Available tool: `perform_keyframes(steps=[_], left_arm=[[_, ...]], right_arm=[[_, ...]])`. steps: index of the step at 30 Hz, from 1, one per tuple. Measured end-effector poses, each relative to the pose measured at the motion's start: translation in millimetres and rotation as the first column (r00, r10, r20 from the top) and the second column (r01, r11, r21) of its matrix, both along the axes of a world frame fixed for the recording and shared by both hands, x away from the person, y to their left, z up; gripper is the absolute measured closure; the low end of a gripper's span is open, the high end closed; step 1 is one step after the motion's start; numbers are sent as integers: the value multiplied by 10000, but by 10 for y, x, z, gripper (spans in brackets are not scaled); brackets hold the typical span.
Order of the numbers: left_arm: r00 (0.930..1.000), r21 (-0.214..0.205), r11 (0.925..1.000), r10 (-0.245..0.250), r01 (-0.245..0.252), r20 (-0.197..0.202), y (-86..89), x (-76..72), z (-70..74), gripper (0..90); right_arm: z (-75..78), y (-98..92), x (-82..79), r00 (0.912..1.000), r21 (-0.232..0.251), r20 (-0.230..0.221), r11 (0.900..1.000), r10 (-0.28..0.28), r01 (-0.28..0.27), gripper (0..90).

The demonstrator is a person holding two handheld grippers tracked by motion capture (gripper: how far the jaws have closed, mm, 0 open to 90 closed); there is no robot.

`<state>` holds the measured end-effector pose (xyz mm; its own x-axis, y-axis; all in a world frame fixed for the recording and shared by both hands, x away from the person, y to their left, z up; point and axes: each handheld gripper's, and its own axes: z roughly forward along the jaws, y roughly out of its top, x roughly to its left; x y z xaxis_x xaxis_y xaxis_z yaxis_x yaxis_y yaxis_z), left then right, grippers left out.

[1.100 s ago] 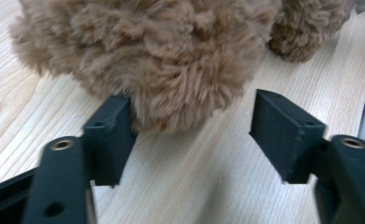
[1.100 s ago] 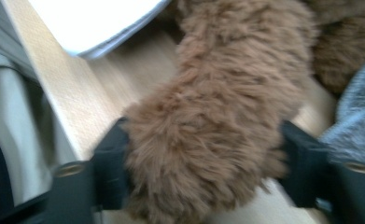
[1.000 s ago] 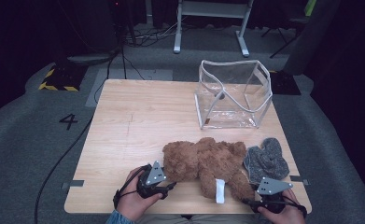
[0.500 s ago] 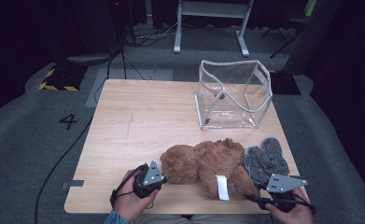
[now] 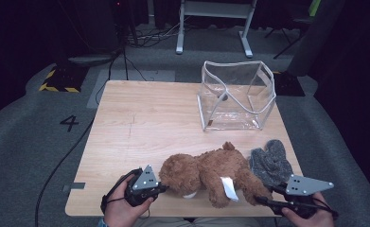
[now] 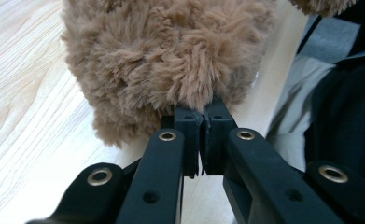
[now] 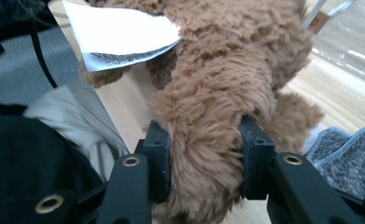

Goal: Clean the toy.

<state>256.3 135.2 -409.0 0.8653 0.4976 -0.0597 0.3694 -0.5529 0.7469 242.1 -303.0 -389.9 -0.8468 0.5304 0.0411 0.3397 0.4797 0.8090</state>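
A brown teddy bear (image 5: 206, 172) lies on its side near the front edge of the wooden table (image 5: 149, 123), its white tag (image 5: 228, 188) hanging down. My left gripper (image 5: 161, 188) is at the bear's head end. In the left gripper view its jaws (image 6: 202, 116) are pinched together on a tuft of the bear's fur (image 6: 171, 56). My right gripper (image 5: 260, 201) holds the other end. Its jaws have just been closing, and in the right gripper view they (image 7: 208, 140) clamp a furry leg of the bear (image 7: 227, 93) from both sides.
A clear plastic bag (image 5: 234, 94) with white trim stands open at the back right of the table. A grey knitted item (image 5: 270, 163) lies right of the bear, close to my right gripper. The person's lap is just beyond the table's front edge.
Both grippers have closed on the bear and drawn back toward the near edge while rising. The bear has shifted slightly toward the front with them.
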Motion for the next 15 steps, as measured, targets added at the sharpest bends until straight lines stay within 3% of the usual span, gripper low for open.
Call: perform_keyframes(steps=[5, 9, 15], left_arm=[[9998, -336, 9993, -185, 182, -76, 44, -67, 124, 874], [9997, -377, 9990, -234, 231, -89, 57, -125, 202, 877], [9998, -438, 9990, 72, -81, -211, 72, -42, 139, 882]], right_arm=[[187, -28, -53, 10000, 512, -2, 9987, -9, 9, 629], [339, -42, -121, 10000, 741, -44, 9972, 5, -2, 629], [399, -42, -79, 9996, 973, -179, 9950, -220, 237, 628]])
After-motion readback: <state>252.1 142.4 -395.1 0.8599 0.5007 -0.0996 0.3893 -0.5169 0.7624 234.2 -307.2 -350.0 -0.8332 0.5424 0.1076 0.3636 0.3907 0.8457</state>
